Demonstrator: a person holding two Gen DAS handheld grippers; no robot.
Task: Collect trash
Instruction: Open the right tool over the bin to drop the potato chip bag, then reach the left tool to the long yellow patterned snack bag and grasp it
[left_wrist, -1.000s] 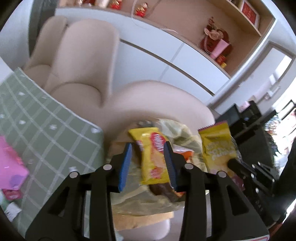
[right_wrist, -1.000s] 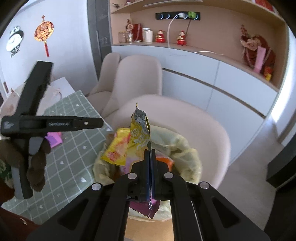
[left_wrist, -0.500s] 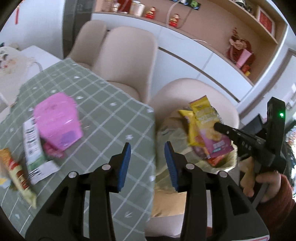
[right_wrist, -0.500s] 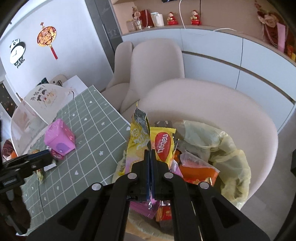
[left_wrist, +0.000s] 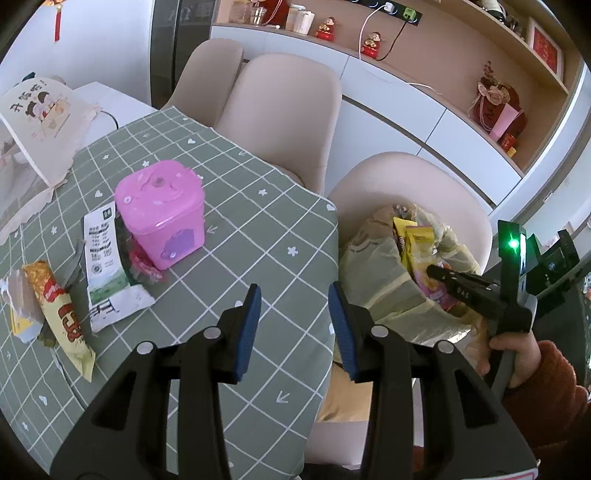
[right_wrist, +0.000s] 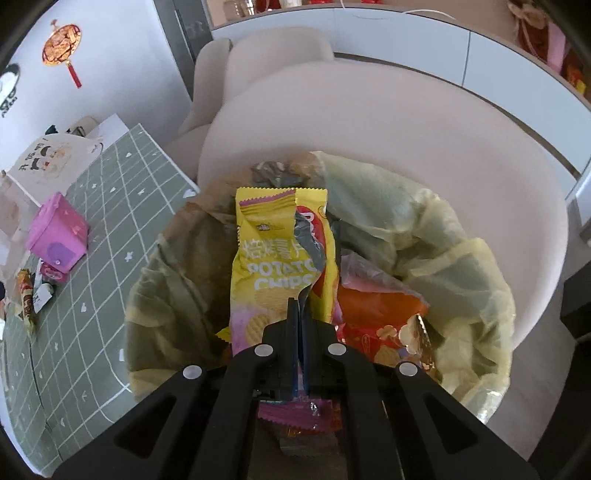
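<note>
Two hand-held grippers are in view. The left hand-held gripper (left_wrist: 293, 325) hangs over the edge of the desk (left_wrist: 258, 229) with its blue pads parted and nothing between them; it touches no object. The right hand-held gripper (right_wrist: 298, 321) is closed, its pads pinching a yellow potato chips bag (right_wrist: 266, 258) near the bag's lower part. The bag stands upright in front of the jaws, inside the mouth of the trash bag (right_wrist: 443, 251), a yellowish liner resting on a beige chair (right_wrist: 406, 122) beside the desk. A second yellow-and-red wrapper (right_wrist: 325, 236) lies just behind the held bag, and an orange-red wrapper (right_wrist: 373, 317) lies to its right within the liner.

On the desk's green checked cloth, a pink container (left_wrist: 162, 214) stands upright. A white-and-green packet (left_wrist: 105, 266) lies flat, touching its left side. A long yellow-and-red wrapper (left_wrist: 61, 310) lies further left, near the desk's edge.
</note>
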